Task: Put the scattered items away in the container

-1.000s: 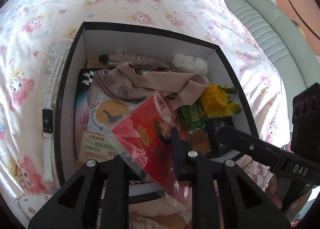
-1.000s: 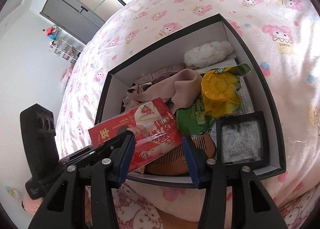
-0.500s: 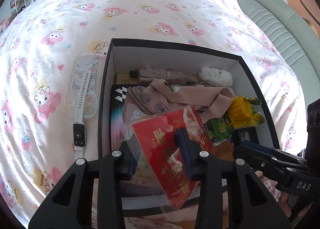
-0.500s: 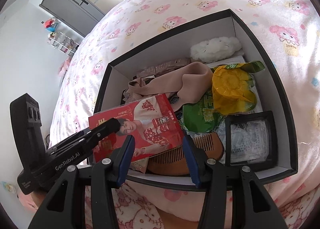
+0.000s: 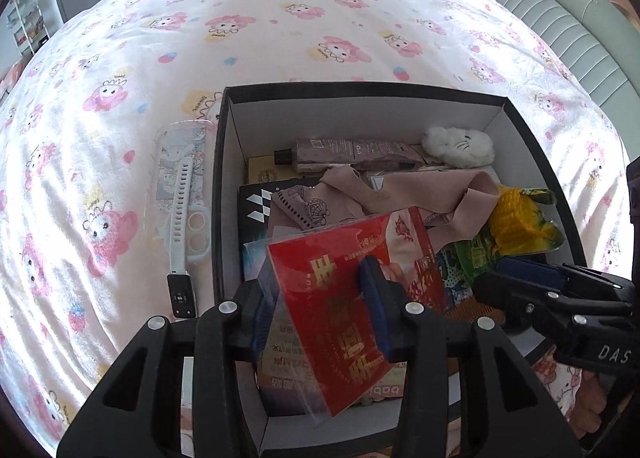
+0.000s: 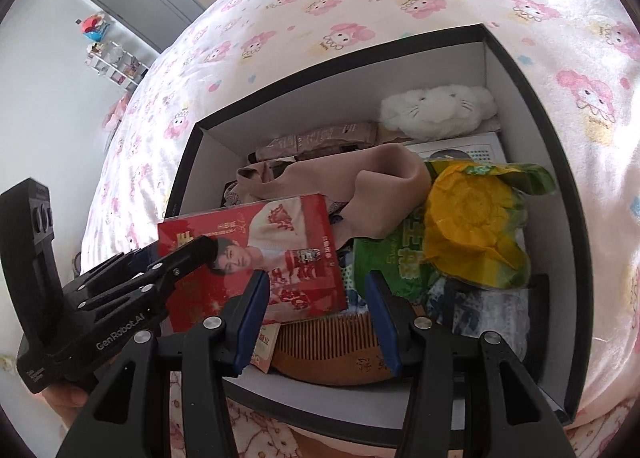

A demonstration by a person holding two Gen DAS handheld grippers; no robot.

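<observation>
A black box with white inner walls [image 5: 360, 113] [image 6: 492, 69] sits on the bed, filled with several items. My left gripper [image 5: 318, 302] stands over its near left part with a red packet [image 5: 352, 298] [image 6: 280, 250] between its jaws; the packet tilts over the box contents. My right gripper [image 6: 316, 310] is open and empty above the wooden comb [image 6: 332, 346] at the box's near edge. A white smartwatch [image 5: 182, 225] lies on a clear phone case [image 5: 176, 161] on the bedsheet, left of the box.
Inside the box lie a white plush [image 6: 436, 105], a beige cloth [image 6: 372, 177], a yellow and green snack bag [image 6: 468, 225], a tube [image 5: 352, 149] and a black card box [image 5: 256, 205]. A grey headboard [image 5: 560, 17] runs along the right.
My left gripper pulled back and rose a little, so the watch and more of the bed came into view. The red packet settled lower over the box. My right gripper moved closer.
</observation>
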